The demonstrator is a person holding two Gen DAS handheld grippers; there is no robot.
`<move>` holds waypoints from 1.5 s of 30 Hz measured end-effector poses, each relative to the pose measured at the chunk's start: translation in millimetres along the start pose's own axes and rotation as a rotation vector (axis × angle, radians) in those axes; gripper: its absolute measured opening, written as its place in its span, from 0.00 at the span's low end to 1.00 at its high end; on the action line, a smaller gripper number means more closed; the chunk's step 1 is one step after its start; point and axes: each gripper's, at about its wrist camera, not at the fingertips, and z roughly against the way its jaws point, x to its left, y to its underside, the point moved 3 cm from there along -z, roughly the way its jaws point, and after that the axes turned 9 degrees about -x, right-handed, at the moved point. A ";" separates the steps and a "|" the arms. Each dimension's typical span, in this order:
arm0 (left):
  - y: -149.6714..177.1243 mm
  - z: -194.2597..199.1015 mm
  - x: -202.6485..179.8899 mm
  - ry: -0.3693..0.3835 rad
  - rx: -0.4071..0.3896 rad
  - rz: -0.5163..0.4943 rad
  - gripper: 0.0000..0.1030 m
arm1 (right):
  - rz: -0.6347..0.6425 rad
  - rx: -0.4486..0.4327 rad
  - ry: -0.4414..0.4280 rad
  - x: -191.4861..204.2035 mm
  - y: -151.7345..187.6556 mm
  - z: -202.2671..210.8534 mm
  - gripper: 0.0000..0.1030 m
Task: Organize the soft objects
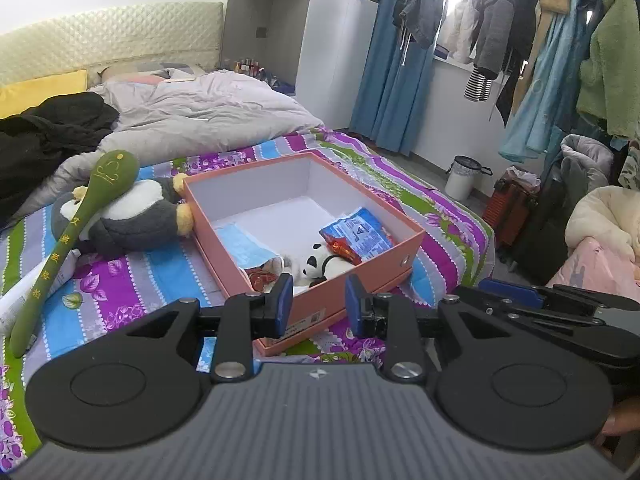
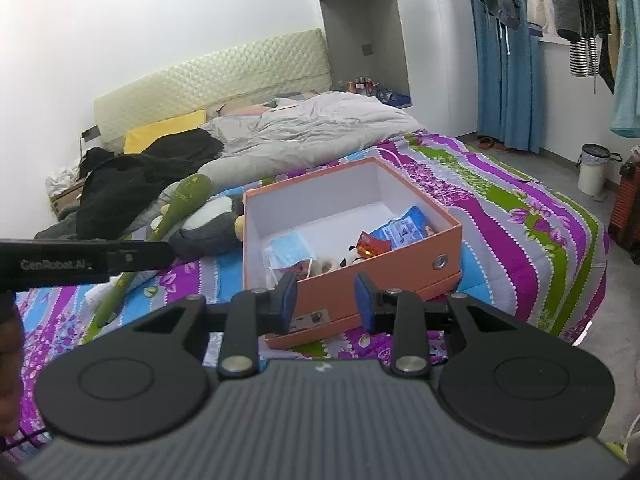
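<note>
An open pink box [image 1: 320, 300] [image 2: 400, 264] sits on the striped bedspread. Inside lie a small panda plush [image 1: 320, 265], a blue snack packet [image 1: 358, 238] [image 2: 404, 228], a blue face mask [image 1: 244, 242] [image 2: 286, 250] and a red item [image 2: 370, 246]. A grey penguin plush [image 1: 132, 216] [image 2: 208, 224] lies left of the box with a long green plush mallet [image 1: 76, 232] [image 2: 168, 216] across it. My left gripper [image 1: 318, 300] is open and empty just before the box's near corner. My right gripper [image 2: 326, 300] is open and empty, also at the near side.
A grey duvet [image 1: 200, 108] and black clothes [image 1: 48, 136] cover the far bed. A white tube [image 1: 28, 292] lies at the left. Hanging clothes [image 1: 560, 40], a bin [image 1: 462, 176] and a suitcase [image 1: 508, 204] stand right of the bed.
</note>
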 end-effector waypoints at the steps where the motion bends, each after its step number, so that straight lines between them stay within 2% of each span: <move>1: 0.4 0.7 0.2 0.001 -0.001 0.002 0.32 | -0.003 0.001 0.001 -0.3 0.5 0.2 0.34; 9: 2.2 1.0 3.1 -0.012 0.006 0.005 0.32 | -0.015 0.011 0.015 -4.8 3.3 -2.4 0.34; 10: 2.0 0.5 3.5 -0.016 0.010 0.005 0.33 | -0.012 0.010 0.017 -5.1 3.3 -2.5 0.37; 11: 1.8 -0.6 4.5 -0.019 0.015 0.008 0.35 | -0.011 0.010 0.015 -5.2 2.9 -3.0 0.49; 12: 1.7 -1.3 5.4 -0.027 0.019 0.010 0.45 | -0.017 0.012 0.010 -6.2 2.7 -3.7 0.57; 13: 2.0 -1.1 6.2 -0.037 0.016 0.010 0.56 | -0.025 0.010 0.009 -7.0 2.4 -3.8 0.71; 14: 1.9 -0.8 7.4 -0.050 0.012 0.010 0.61 | -0.026 0.004 0.010 -7.6 2.2 -3.5 0.82; 15: 1.8 0.0 8.7 -0.062 0.006 0.010 0.70 | -0.020 -0.001 0.013 -7.9 2.0 -3.4 0.85; 16: 1.7 0.8 9.8 -0.070 0.002 0.011 0.78 | -0.011 0.000 0.020 -8.2 1.9 -3.9 0.84; 18: 1.7 2.4 12.1 -0.077 -0.001 0.015 0.86 | -0.007 0.005 0.033 -10.3 2.5 -4.9 0.84; 22: 3.1 4.0 18.2 -0.090 0.005 0.030 0.92 | -0.018 0.013 0.040 -12.7 3.0 -7.9 0.84; 45: 3.3 13.6 26.0 -0.169 -0.010 0.026 0.98 | 0.003 0.006 0.039 -4.1 0.9 -7.7 0.84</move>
